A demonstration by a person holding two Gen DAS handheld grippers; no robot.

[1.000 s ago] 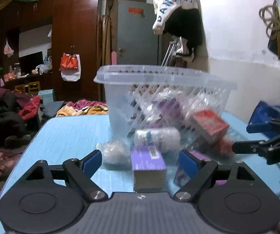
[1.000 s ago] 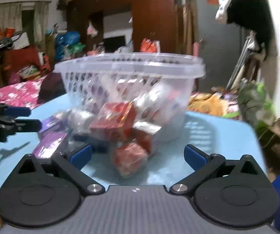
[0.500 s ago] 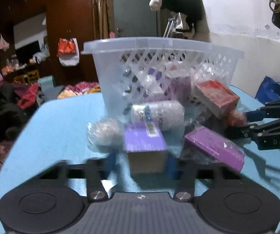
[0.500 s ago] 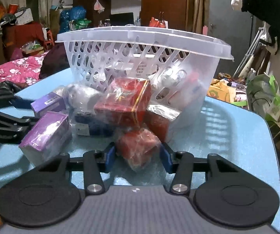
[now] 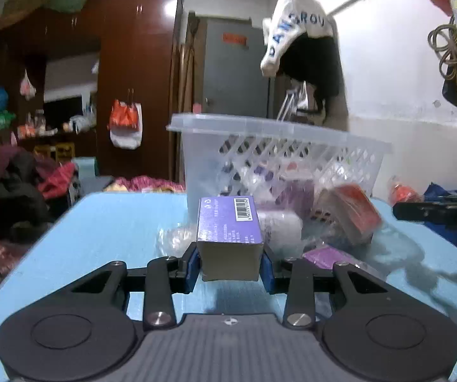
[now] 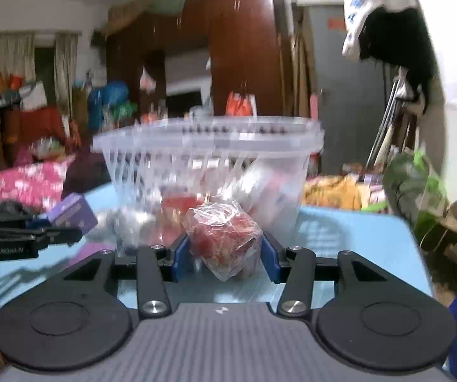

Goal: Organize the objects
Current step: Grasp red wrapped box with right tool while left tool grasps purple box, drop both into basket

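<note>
- While both grippers had a load pinched between their pads, we judged the step in hand to be the carry: two items were off the pile and headed for the clear basket (image 5: pixel 279 133).
- Our left gripper (image 5: pixel 230 262) was clamped on the purple box (image 5: pixel 228 229) — the blue pads pressed its two side walls, its near end sat flush between the fingertips, and its barcoded top ran forward past them.
- Our right gripper (image 6: pixel 225 254) was closed on a red cube wrapped in crinkly plastic (image 6: pixel 225 235); the wrap bulged above and below the pads, so the hold looked softer than the box's.
- Ahead of the left fingers, beyond the box, lay a white roll (image 5: pixel 279 226), a clear-wrapped ball (image 5: pixel 174 238) just left of it, a red box (image 5: pixel 352 213) tilted against the basket's wall, and a purple packet (image 5: pixel 327 256) flat on the blue table (image 5: pixel 101 229) to the right of the fingertips.
- From the right wrist view the basket stood straight ahead of the fingers, its rim higher than the cube, with more wrapped goods blurred at its foot.
- The next move, as we read it, called for lifting each load above the rim before going forward — the lattice wall stood squarely in the way — then parting the fingers over the inside.
- We could not tell how full the basket was.
</note>
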